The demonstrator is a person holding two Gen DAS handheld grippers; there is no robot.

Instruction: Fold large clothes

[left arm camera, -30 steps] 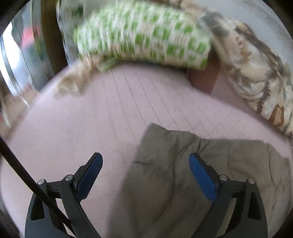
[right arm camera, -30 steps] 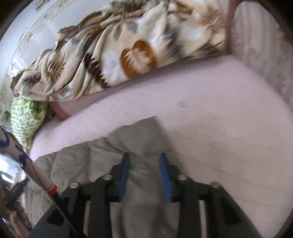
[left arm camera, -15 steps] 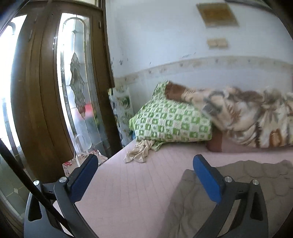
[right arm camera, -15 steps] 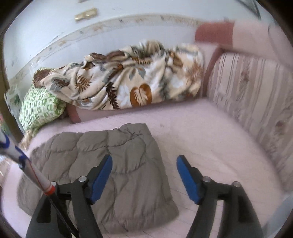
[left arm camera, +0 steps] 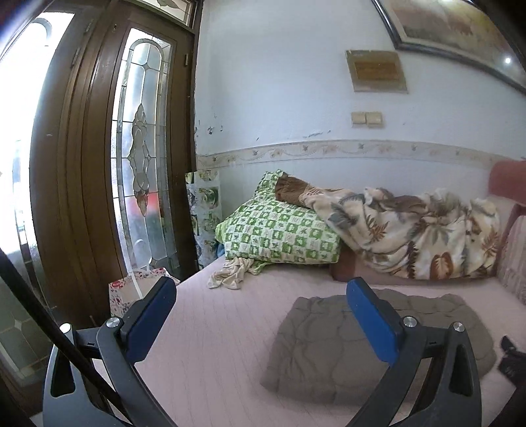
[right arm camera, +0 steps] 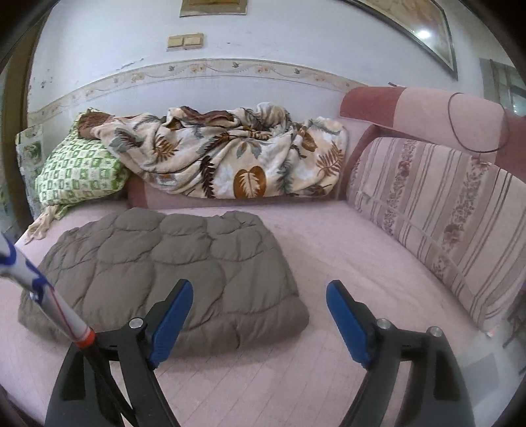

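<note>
While both grippers hang above it, one pink sofa bed (right arm camera: 328, 249) fills the lower part of both views, one striped back cushion (right arm camera: 437, 226) at its right end. One tall wooden door (left arm camera: 82, 170) with one leaded glass panel stands at left in the left wrist view. One leaf-print blanket (right arm camera: 230, 157) lies bunched along the wall, partly over one green checked pillow (left arm camera: 279, 233). One grey-brown quilted garment (right arm camera: 171, 262), folded into a flat rectangle, lies on the sofa bed in front of blanket and pillow, touching neither gripper. One framed picture (left arm camera: 453, 29) hangs top right; one plaque (left arm camera: 376, 70) and one double wall switch (left arm camera: 366, 119) sit below it. One small crumpled cream cloth (left arm camera: 230, 274) lies at the pillow's lower edge.

Left gripper (left arm camera: 259, 303): two blue pads spread wide, nothing between. Right gripper (right arm camera: 259, 300): two blue pads apart, jaws have just been opening, nothing between them.
</note>
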